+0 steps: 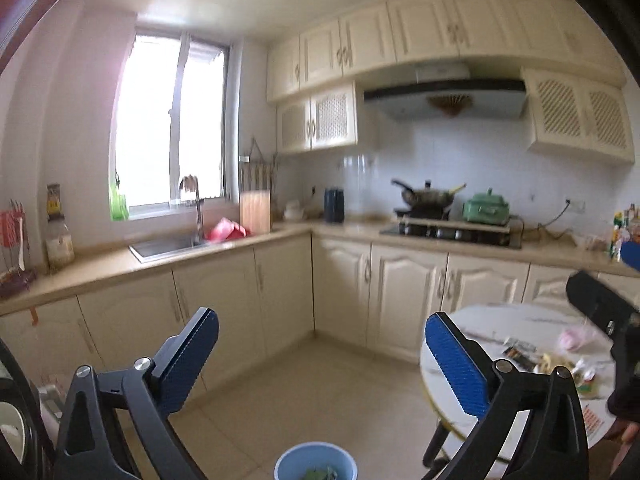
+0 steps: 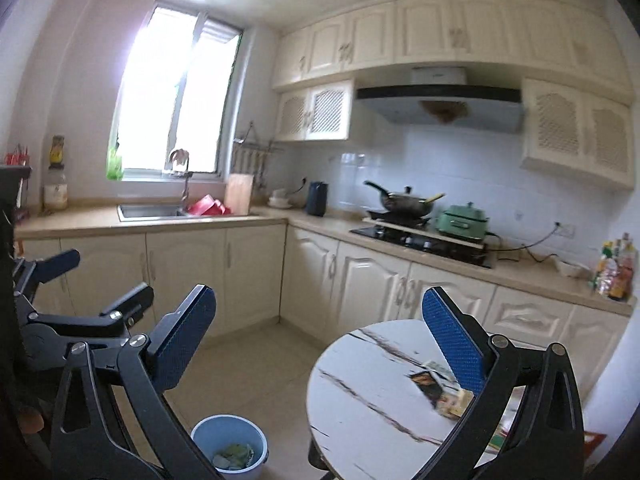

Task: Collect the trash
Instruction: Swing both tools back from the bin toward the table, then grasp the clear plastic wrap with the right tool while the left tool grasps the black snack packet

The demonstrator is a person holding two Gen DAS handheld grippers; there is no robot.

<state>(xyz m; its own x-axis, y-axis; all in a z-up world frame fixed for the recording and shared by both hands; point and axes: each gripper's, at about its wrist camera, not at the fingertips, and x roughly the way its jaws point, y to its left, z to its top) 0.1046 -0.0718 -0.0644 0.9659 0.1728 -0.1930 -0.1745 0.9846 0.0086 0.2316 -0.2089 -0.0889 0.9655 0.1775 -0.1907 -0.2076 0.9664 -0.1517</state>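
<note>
Already, some trash [image 2: 234,456] was seen lying in the blue bin [image 2: 229,446] on the floor, between the base cabinets and the round table [image 2: 360,392]; that much of the collecting was judged to be done. More was left: wrappers [image 1: 520,354], a pink scrap [image 1: 574,338] and other litter were seen spread on the table in the left view; in the right view a dark packet [image 2: 428,386] was made out near the table's middle, partly hidden behind a finger. Both tools were held high and roughly level, pointed across the kitchen and not at the table. The left gripper [image 1: 322,354] was seen with its jaws spread wide and nothing between them; the right gripper [image 2: 318,340] was likewise released and empty. Neither pad was touching any trash. The task was therefore judged to be partway through, between one drop and the next pick; a fresh reach down to the table would be called for, then a carry over to the bin. How much litter remained could not be counted, the tabletop being blurred and partly covered.
</note>
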